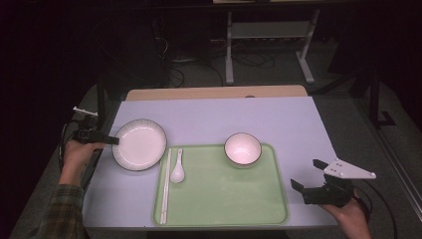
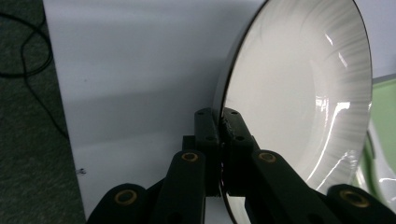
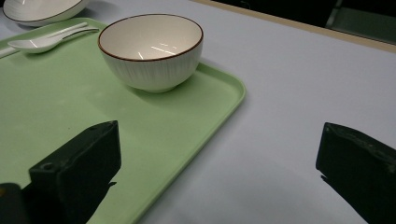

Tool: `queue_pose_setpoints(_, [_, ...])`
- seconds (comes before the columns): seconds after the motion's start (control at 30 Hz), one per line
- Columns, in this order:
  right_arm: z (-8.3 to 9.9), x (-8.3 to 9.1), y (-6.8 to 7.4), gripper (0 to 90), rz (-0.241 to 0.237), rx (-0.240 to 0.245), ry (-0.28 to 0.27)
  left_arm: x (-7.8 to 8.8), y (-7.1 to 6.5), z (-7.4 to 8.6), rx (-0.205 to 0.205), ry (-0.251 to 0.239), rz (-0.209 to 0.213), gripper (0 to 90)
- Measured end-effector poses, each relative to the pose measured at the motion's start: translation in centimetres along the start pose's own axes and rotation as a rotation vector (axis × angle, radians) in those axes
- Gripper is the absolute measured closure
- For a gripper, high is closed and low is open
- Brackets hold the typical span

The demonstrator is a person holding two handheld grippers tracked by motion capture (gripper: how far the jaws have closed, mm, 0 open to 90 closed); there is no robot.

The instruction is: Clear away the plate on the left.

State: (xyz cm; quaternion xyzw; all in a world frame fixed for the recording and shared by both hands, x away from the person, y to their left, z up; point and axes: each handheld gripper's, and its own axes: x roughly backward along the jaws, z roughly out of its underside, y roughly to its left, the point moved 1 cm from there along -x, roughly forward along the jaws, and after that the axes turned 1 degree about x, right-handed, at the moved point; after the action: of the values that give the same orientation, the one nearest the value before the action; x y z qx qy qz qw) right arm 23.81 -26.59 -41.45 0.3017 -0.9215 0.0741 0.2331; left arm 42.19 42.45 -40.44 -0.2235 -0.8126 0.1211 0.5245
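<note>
The left gripper (image 1: 112,141) is clamped on the left rim of the white plate (image 1: 140,144), which lies near the table's (image 1: 278,117) left edge, just left of the green tray (image 1: 224,199). The tray lies to the plate's right. The right gripper (image 1: 307,175) hangs with jaws wide apart, holding nothing, off the tray's right edge.

Your left tool (image 1: 113,141) reaches in level from the left edge of the worktop, its jaws pinched tight together. Your right tool (image 1: 306,175) hovers low at the right edge, angled inward, its jaws spread wide with nothing between them.
</note>
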Motion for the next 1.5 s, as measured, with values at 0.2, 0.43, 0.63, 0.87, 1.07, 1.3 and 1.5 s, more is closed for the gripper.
queue_pose_setpoints(0.2, [0.0, 0.1, 0.0, 0.0, 0.002, 0.000, -0.002, 0.7, 0.0, 0.2, -0.011, -0.029, 0.000, 87.3])
queue_pose_setpoints(0.43, [0.0, 0.2, -0.1, 0.0, 0.004, -0.003, -0.004, 2.4, -1.4, -0.4, -0.059, -0.069, 0.025, 86.7])
queue_pose_setpoints(0.63, [0.0, 0.3, -0.2, 0.0, 0.006, -0.008, -0.008, 3.6, -3.6, -1.0, -0.118, -0.094, 0.064, 86.6])
queue_pose_setpoints(0.87, [0.0, 0.3, -0.3, 0.0, 0.007, -0.007, -0.011, 3.6, -7.3, -1.3, -0.213, -0.093, 0.086, 86.5])
queue_pose_setpoints(1.07, [0.0, 0.5, -0.2, 0.0, 0.009, -0.008, -0.015, 2.5, -10.5, -1.2, -0.292, -0.056, 0.137, 86.2])
queue_pose_setpoints(1.3, [-0.1, 0.5, -0.3, 0.0, 0.010, -0.008, -0.018, 1.0, -13.4, -0.7, -0.365, -0.015, 0.159, 86.0])
queue_pose_setpoints(1.5, [0.0, 0.5, -0.2, 0.0, 0.005, -0.008, -0.014, -0.7, -16.1, 0.1, -0.429, 0.028, 0.198, 85.9])
